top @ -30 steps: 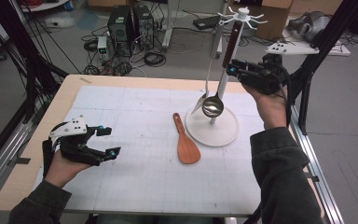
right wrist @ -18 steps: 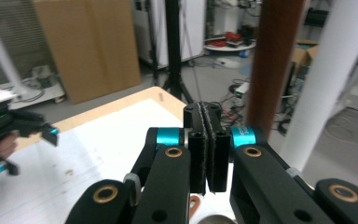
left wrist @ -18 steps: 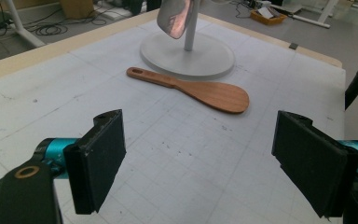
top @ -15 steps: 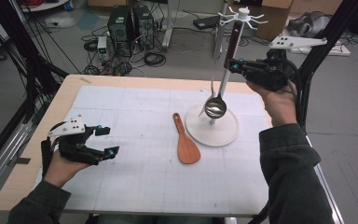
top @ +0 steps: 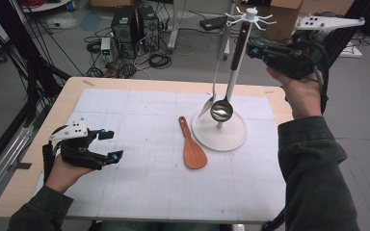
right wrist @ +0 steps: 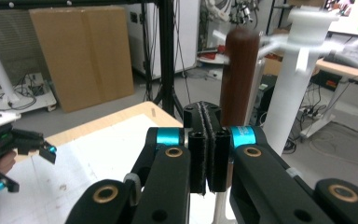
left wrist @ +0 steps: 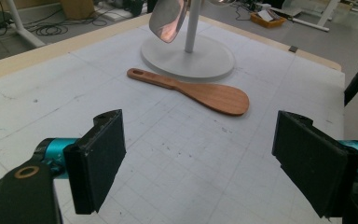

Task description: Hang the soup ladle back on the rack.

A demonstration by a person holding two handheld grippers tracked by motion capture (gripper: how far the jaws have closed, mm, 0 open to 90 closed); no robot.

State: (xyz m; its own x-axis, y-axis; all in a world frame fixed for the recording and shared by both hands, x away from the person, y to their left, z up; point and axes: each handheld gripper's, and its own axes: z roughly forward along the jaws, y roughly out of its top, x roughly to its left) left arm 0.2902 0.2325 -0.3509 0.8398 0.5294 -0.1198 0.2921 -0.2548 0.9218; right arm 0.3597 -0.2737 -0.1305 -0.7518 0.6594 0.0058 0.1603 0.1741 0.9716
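Note:
A white utensil stand rises from its round base at the mat's right. From its top hooks hang a ladle with a brown handle and a silver spoon. A wooden rice paddle lies flat just left of the base, also seen as the paddle in the left gripper view. My right gripper is held high beside the ladle's brown handle, jaws pressed together with nothing visible between them. My left gripper rests low at the mat's left, open and empty.
A white gridded mat covers most of the wooden table. Black frame posts, cables and computer boxes stand on the floor beyond the far edge. The stand's hook arms spread close to my right gripper.
My right gripper has risen and drifted a little right, now level with the top of the ladle's handle. The ladle, spoon, paddle and left gripper have stayed where they were.

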